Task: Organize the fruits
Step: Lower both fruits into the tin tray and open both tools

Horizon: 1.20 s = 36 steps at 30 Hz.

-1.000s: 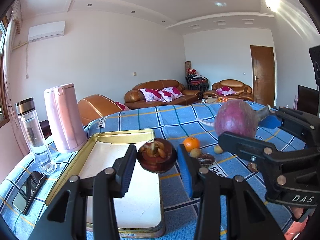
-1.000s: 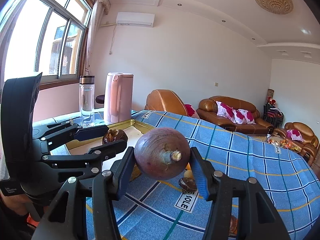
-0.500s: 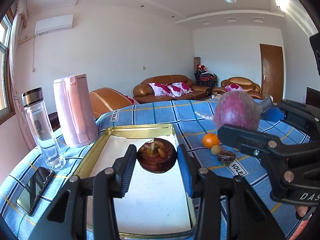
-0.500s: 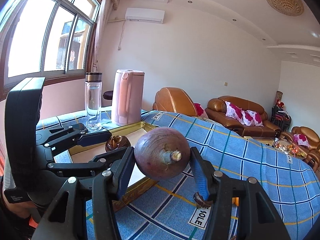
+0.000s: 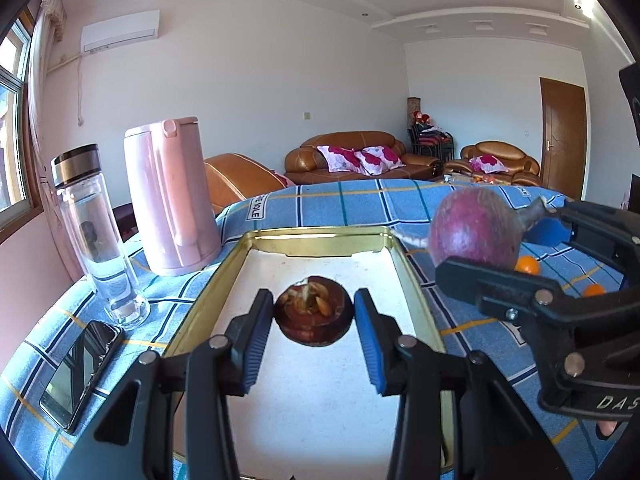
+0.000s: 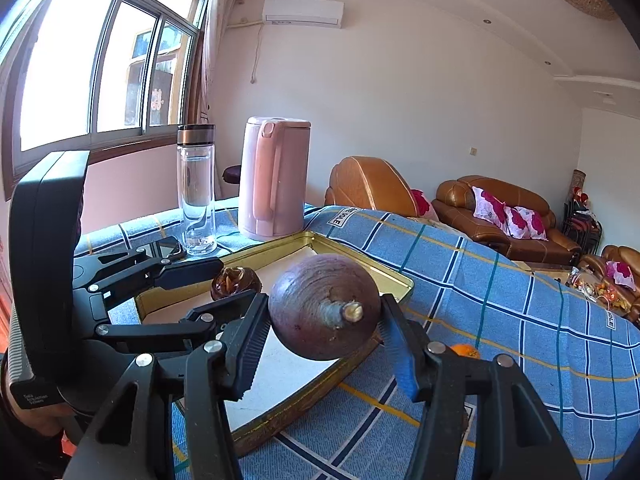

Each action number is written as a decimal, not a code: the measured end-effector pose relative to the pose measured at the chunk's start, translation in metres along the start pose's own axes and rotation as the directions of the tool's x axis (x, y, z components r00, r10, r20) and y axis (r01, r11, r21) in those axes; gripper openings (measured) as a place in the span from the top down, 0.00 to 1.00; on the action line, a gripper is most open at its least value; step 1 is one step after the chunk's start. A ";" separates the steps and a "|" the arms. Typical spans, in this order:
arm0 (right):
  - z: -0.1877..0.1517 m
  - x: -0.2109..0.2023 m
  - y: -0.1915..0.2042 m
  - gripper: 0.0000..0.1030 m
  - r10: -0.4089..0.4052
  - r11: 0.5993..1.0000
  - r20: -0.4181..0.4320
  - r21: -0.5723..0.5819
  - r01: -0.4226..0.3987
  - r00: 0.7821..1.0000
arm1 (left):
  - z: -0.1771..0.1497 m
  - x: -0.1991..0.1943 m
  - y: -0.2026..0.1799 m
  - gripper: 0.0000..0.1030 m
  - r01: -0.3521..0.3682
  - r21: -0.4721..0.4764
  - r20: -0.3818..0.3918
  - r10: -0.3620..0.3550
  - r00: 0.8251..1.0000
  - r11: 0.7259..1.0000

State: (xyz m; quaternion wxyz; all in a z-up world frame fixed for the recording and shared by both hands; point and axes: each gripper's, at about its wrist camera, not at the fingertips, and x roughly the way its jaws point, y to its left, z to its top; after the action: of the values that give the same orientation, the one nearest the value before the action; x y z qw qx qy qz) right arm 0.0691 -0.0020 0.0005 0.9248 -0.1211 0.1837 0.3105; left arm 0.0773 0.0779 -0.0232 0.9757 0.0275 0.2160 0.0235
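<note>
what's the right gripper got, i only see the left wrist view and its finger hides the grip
Observer: The right gripper is shut on the purple fruit, one pad on each side, stem end facing its camera.
Operator: where's it sit vs the tray
Observer: It lines up with the tray's right rim, not its white inside.
Operator: and my fruit from the side
Observer: The brown fruit is held in the left gripper over the tray's left part; I can't tell whether it touches the floor.

2 wrist views look forward, close (both share the tray [image 5: 412,264]).
</note>
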 end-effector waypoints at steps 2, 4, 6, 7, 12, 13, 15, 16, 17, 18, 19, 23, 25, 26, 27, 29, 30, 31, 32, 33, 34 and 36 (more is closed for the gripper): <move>0.000 0.006 0.003 0.45 0.006 1.000 -0.009 -0.003 -0.006 1.000 | 0.000 0.005 0.004 0.58 -0.007 0.001 -0.012 0.007 1.000 1.000; 0.000 0.011 0.005 0.45 0.018 1.000 -0.018 0.000 -0.018 1.000 | -0.001 0.009 0.008 0.58 -0.012 -0.001 -0.028 0.012 1.000 1.000; 0.000 0.016 0.006 0.45 0.027 1.000 -0.028 0.003 -0.027 0.999 | -0.003 0.012 0.011 0.58 -0.017 -0.004 -0.043 0.016 0.999 1.000; 0.000 0.019 0.006 0.45 0.029 1.000 -0.032 0.002 -0.029 0.999 | -0.004 0.014 0.013 0.58 -0.020 -0.005 -0.050 0.020 0.999 1.000; -0.001 0.029 0.008 0.45 0.043 0.999 -0.051 0.013 -0.043 0.998 | -0.004 0.020 0.018 0.58 -0.050 0.001 -0.089 0.050 0.995 0.999; -0.002 0.030 0.009 0.45 0.044 0.999 -0.055 0.014 -0.043 0.998 | -0.004 0.022 0.020 0.58 -0.053 0.001 -0.100 0.053 0.994 0.999; -0.002 0.033 0.009 0.45 0.048 0.999 -0.062 0.018 -0.047 0.997 | -0.005 0.025 0.023 0.58 -0.058 -0.004 -0.118 0.057 0.991 0.998; -0.003 0.034 0.009 0.45 0.048 0.999 -0.065 0.019 -0.047 0.997 | -0.005 0.027 0.024 0.58 -0.057 -0.007 -0.125 0.056 0.991 0.998; -0.003 0.035 0.009 0.45 0.049 0.999 -0.069 0.020 -0.048 0.996 | -0.005 0.029 0.026 0.58 -0.059 -0.010 -0.132 0.058 0.990 0.998; -0.004 0.036 0.010 0.45 0.050 0.999 -0.072 0.020 -0.049 0.996 | -0.006 0.030 0.027 0.58 -0.063 -0.012 -0.139 0.060 0.988 0.998; -0.005 0.037 0.010 0.45 0.051 0.999 -0.074 0.021 -0.050 0.996 | -0.006 0.033 0.029 0.58 -0.064 -0.012 -0.147 0.061 0.987 0.998; -0.007 0.043 0.014 0.45 0.057 0.998 -0.095 0.016 -0.056 0.994 | -0.008 0.041 0.033 0.58 -0.059 -0.020 -0.181 0.055 0.982 0.998; -0.009 0.047 0.016 0.45 0.062 0.998 -0.109 0.014 -0.060 0.992 | -0.009 0.045 0.034 0.58 -0.056 -0.020 -0.198 0.051 0.979 0.998; -0.010 0.049 0.017 0.45 0.063 0.998 -0.116 0.013 -0.062 0.991 | -0.009 0.046 0.035 0.58 -0.057 -0.019 -0.205 0.052 0.977 0.998; -0.011 0.050 0.017 0.45 0.063 0.998 -0.120 0.017 -0.061 0.991 | -0.009 0.048 0.036 0.58 -0.058 -0.021 -0.212 0.052 0.976 0.998; -0.013 0.054 0.016 0.45 0.071 0.997 -0.135 0.026 -0.068 0.988 | -0.009 0.050 0.038 0.58 -0.053 -0.028 -0.223 0.045 0.974 0.998; -0.015 0.056 0.016 0.45 0.072 0.997 -0.141 0.028 -0.069 0.987 | -0.009 0.051 0.038 0.58 -0.054 -0.027 -0.227 0.046 0.973 0.998; -0.016 0.057 0.017 0.45 0.072 0.997 -0.146 0.028 -0.069 0.987 | -0.009 0.052 0.037 0.58 -0.057 -0.022 -0.232 0.050 0.971 0.998; -0.018 0.059 0.017 0.45 0.073 0.997 -0.153 0.029 -0.070 0.985 | -0.009 0.054 0.037 0.58 -0.059 -0.017 -0.237 0.053 0.970 0.998; -0.018 0.060 0.017 0.45 0.073 0.997 -0.158 0.029 -0.069 0.985 | -0.009 0.054 0.037 0.58 -0.061 -0.017 -0.241 0.055 0.969 0.998; -0.017 0.060 0.017 0.45 0.073 0.997 -0.154 0.030 -0.069 0.985 | -0.010 0.055 0.037 0.58 -0.060 -0.018 -0.244 0.054 0.968 0.998; -0.018 0.060 0.017 0.45 0.075 0.997 -0.159 0.030 -0.071 0.984 | -0.010 0.057 0.037 0.58 -0.060 -0.020 -0.252 0.053 0.966 0.998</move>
State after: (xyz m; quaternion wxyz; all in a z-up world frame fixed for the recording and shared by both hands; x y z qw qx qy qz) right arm 0.0983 0.0376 -0.0423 0.8964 -0.1274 0.2655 0.3314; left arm 0.1236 0.1190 -0.0537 0.9397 0.0169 0.3367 0.0575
